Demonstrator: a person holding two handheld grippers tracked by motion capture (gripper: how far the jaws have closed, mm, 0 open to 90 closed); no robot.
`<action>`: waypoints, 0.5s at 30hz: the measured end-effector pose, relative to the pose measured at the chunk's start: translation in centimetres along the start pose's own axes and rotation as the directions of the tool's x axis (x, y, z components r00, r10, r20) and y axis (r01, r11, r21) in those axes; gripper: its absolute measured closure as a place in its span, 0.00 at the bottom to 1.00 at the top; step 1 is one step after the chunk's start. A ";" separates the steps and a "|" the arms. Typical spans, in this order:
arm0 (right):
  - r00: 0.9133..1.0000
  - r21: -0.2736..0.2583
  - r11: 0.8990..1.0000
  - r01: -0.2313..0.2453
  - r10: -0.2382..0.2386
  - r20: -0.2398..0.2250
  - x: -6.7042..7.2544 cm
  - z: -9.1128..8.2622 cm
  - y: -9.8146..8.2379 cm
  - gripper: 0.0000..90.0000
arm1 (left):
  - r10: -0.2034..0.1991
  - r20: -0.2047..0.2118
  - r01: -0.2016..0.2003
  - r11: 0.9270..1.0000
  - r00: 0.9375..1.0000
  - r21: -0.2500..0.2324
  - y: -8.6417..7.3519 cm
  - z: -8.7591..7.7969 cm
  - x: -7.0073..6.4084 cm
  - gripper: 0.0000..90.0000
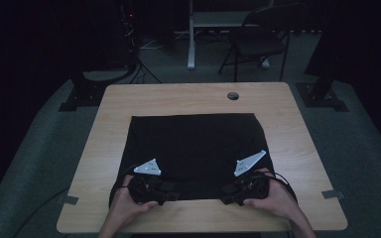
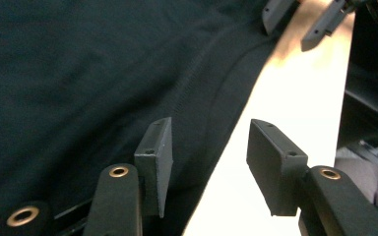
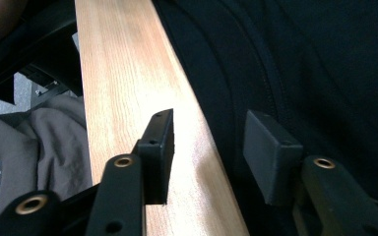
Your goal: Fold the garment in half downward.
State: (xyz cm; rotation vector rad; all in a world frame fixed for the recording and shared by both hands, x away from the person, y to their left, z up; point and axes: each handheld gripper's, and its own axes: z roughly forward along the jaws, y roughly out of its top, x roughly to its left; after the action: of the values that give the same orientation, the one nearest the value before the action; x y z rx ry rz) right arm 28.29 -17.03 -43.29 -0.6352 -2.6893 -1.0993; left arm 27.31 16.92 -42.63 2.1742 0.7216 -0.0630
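Showing a black garment (image 1: pixel 193 151) spread flat across the middle of the wooden worktop (image 1: pixel 297 134), the high view placed its near hem along the lower centre of the frame, just short of the worktop's near edge. At lower left, the left hand-held gripper (image 1: pixel 166 190) lay at the hem's left part, with its grey plate (image 1: pixel 148 167) over the cloth. In the left gripper view the jaws stood apart and empty, one pad (image 2: pixel 156 160) over the dark fabric and the other pad (image 2: pixel 273 164) over bare wood, so that the hem edge passed between them without being pinched. At lower right of the high view, the right hand-held gripper (image 1: pixel 226 192) sat at the hem's right part. Its own view showed the same arrangement reversed: jaws parted, nothing clamped, the hem seam (image 3: pixel 226 118) running up the frame between wood on the left and cloth on the right. Judged from its flat lie and stitched edge, the garment was light, soft and limp; it would sag and fold wherever unsupported. Doubled, stitched hem near each lower corner appeared the firmest place to take hold, one gripper per side.
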 end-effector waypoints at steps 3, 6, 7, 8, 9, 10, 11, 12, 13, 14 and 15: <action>1.000 -0.032 0.999 0.006 -0.005 0.012 -0.1 -0.7 0.2 0.56 | -0.013 -0.034 0.012 0.999 0.999 -0.032 0.2 -0.7 0.5 0.56; 0.999 -0.068 0.998 0.008 -0.005 0.047 -0.4 -1.6 0.5 0.53 | -0.029 -0.071 0.024 0.998 0.997 -0.061 0.4 -1.4 0.9 0.52; 0.998 -0.083 0.997 0.006 -0.002 0.055 -0.5 -1.9 0.5 0.51 | -0.035 -0.080 0.029 0.997 0.996 -0.075 0.4 -1.6 1.1 0.50; 0.998 -0.102 0.995 0.005 0.002 0.062 -0.8 -2.1 0.6 0.51 | -0.038 -0.091 0.031 0.996 0.995 -0.081 0.4 -1.8 1.3 0.49; 0.997 -0.116 0.993 -0.001 0.010 0.073 -0.9 -2.4 0.7 0.51 | -0.042 -0.101 0.034 0.996 0.994 -0.088 0.5 -2.0 1.4 0.48; 0.996 -0.131 0.991 -0.001 0.012 0.088 -1.1 -2.7 0.7 0.50 | -0.049 -0.110 0.038 0.994 0.993 -0.099 0.5 -2.2 1.6 0.47; 0.995 -0.144 0.990 -0.009 0.023 0.099 -1.3 -2.9 0.8 0.50 | -0.052 -0.121 0.039 0.993 0.991 -0.108 0.6 -2.4 1.8 0.47; 0.993 -0.149 0.989 -0.011 0.029 0.116 -1.5 -3.1 0.9 0.50 | -0.054 -0.138 0.039 0.993 0.989 -0.115 0.7 -2.6 2.0 0.47; 0.990 -0.157 0.988 -0.013 0.035 0.137 -1.8 -3.2 1.0 0.49 | -0.057 -0.157 0.037 0.992 0.986 -0.124 0.8 -2.7 2.2 0.46; 0.987 -0.160 0.987 -0.017 0.043 0.157 -2.0 -3.4 1.1 0.49 | -0.062 -0.174 0.039 0.990 0.983 -0.134 0.8 -2.9 2.5 0.46; 0.984 -0.169 0.986 -0.016 0.046 0.174 -2.2 -3.5 1.2 0.49 | -0.072 -0.191 0.045 0.989 0.979 -0.144 0.9 -3.1 2.7 0.46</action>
State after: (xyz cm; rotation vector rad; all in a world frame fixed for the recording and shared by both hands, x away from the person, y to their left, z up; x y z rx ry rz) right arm 30.78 -19.39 -40.75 -0.8378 -2.7414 -1.3288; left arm 29.44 19.97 -40.72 2.0436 0.8751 0.1682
